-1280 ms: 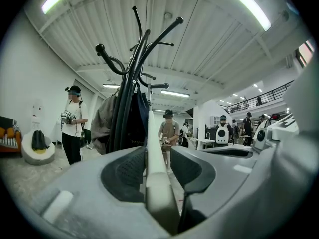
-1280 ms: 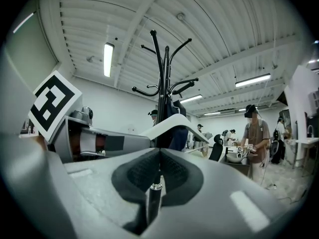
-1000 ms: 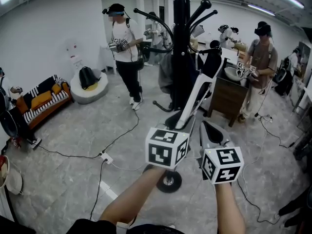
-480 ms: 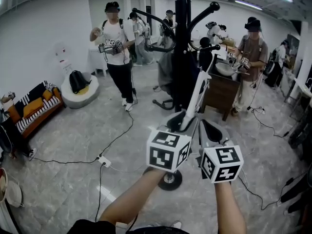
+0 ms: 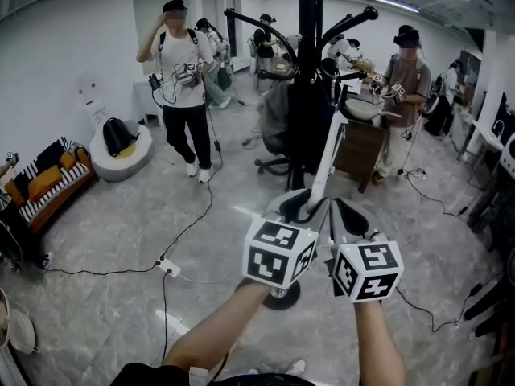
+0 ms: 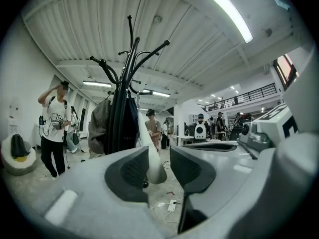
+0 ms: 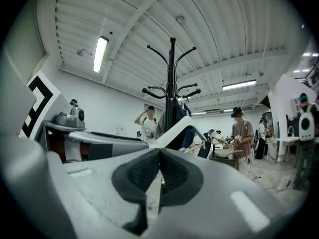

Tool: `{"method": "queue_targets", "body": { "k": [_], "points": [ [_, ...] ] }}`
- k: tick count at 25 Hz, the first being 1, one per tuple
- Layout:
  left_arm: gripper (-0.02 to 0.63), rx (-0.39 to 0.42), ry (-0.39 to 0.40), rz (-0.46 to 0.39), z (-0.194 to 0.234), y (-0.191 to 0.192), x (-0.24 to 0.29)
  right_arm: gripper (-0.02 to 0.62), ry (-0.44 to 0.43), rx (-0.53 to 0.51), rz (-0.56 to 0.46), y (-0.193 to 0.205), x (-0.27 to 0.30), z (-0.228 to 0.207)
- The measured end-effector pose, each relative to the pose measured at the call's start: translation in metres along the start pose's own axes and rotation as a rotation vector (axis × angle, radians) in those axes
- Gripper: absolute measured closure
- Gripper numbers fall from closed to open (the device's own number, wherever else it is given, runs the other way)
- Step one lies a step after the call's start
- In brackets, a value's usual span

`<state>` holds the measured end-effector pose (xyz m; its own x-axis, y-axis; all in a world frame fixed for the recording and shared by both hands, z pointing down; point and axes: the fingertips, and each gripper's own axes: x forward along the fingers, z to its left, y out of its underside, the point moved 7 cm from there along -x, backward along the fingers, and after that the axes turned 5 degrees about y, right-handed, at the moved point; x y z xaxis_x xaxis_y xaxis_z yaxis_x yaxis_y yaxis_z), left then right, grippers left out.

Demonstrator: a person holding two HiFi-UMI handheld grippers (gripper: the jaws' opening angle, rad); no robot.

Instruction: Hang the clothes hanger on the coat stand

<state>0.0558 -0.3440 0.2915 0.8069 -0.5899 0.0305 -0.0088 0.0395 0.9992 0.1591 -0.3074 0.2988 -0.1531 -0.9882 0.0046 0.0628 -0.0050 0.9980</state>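
So the white clothes hanger was up in the air, not on the stand. Its lower end sat between the jaws of the left gripper, which were clamped on it, and the left gripper view showed that rounded white end pinched between the two dark pads. From there one arm of the hanger slanted up towards the black coat stand, ending in front of the grey and dark garments already hung on it. I couldn't tell if it touched them.

The right gripper was just beside the left one, jaws pressed together with nothing in them. Its own view only caught the hanger passing behind the closed pads.

The stand's round base stood on the grey marbled floor, half hidden by the left gripper's marker cube. A power strip with cables lay on the floor to the left. Further back, a person in a white t-shirt stood at the left and another at the right by a dark cabinet.
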Motion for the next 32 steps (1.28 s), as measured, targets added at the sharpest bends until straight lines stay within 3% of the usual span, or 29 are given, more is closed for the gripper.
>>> {"method": "queue_targets", "body": {
  "k": [9, 12, 16, 32],
  "points": [
    [0.482, 0.012, 0.026, 0.003, 0.008, 0.005, -0.028, 0.595, 0.044, -0.023, 0.013, 0.001, -0.012, 0.029],
    [0.548, 0.025, 0.031, 0.008, 0.009, 0.007, -0.035, 0.595, 0.055, -0.026, 0.017, 0.001, -0.016, 0.036],
    [0.589, 0.029, 0.042, 0.014, 0.005, 0.009, -0.037, 0.595, 0.068, -0.03, 0.019, 0.002, -0.023, 0.038],
    [0.6, 0.037, 0.059, 0.014, 0.0, 0.014, -0.045, 0.595, 0.082, -0.041, 0.018, 0.003, -0.033, 0.045]
  ]
}}
